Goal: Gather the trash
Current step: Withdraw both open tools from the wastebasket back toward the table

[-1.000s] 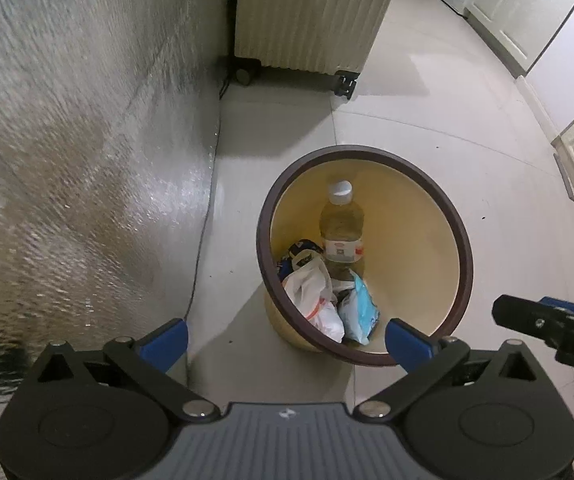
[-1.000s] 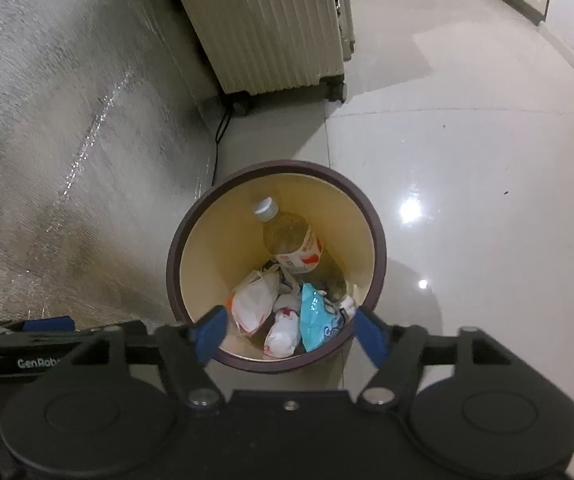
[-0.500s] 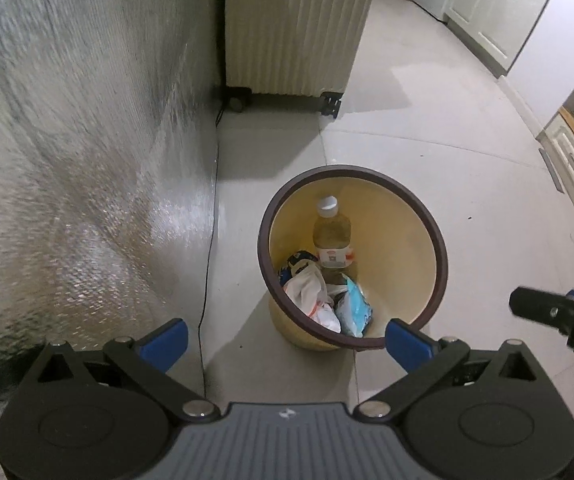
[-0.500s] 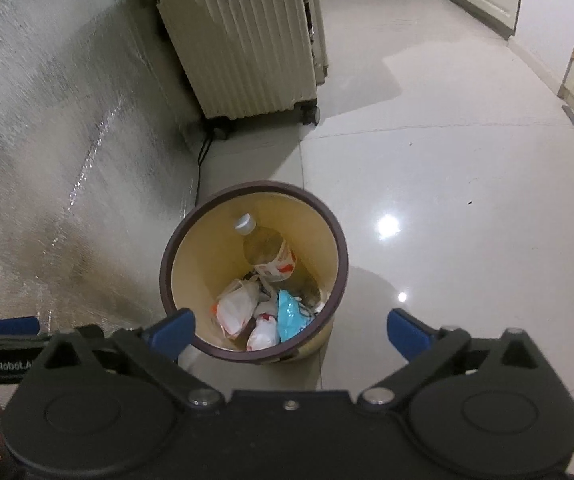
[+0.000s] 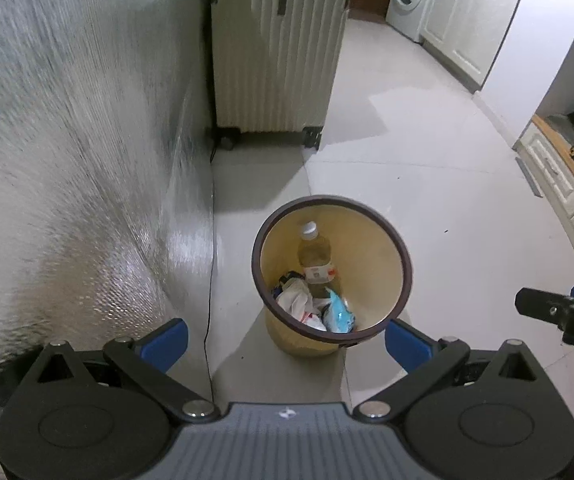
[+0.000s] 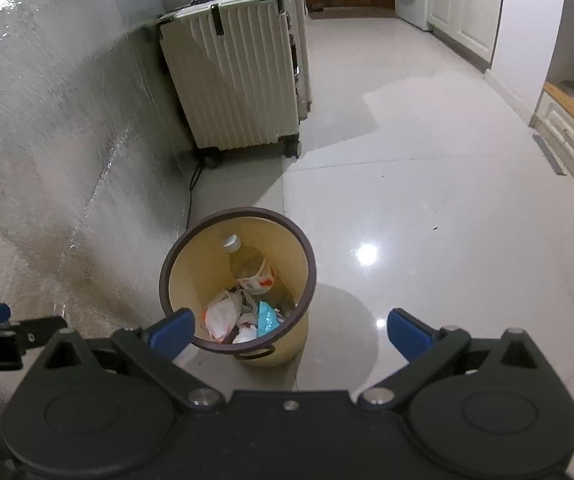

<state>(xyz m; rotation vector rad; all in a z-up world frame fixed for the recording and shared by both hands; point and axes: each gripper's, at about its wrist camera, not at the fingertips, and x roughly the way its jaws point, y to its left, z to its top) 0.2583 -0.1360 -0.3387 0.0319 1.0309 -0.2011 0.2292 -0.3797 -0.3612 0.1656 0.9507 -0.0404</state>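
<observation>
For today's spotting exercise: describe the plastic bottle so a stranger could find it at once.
Before the cream ribbed suitcase stands a round yellow bin with a dark rim. Inside, the clear plastic bottle leans against its wall: white cap, red-and-white label, the only rigid item above crumpled wrappers.

Both fisheye cameras sit high, looking steeply down and forward along their own blue-tipped fingers. The left wrist view puts the yellow plastic bin with the dark brown rim [image 5: 331, 268] at centre frame, some way below. The right wrist view holds that bin [image 6: 237, 276] lower left of centre, from slightly further right. They share the ribbed cream suitcase [image 5: 277, 56] near the top, the silver foil-covered wall [image 5: 79, 152] filling the left, and the glossy pale tiled floor [image 6: 427, 208].
</observation>
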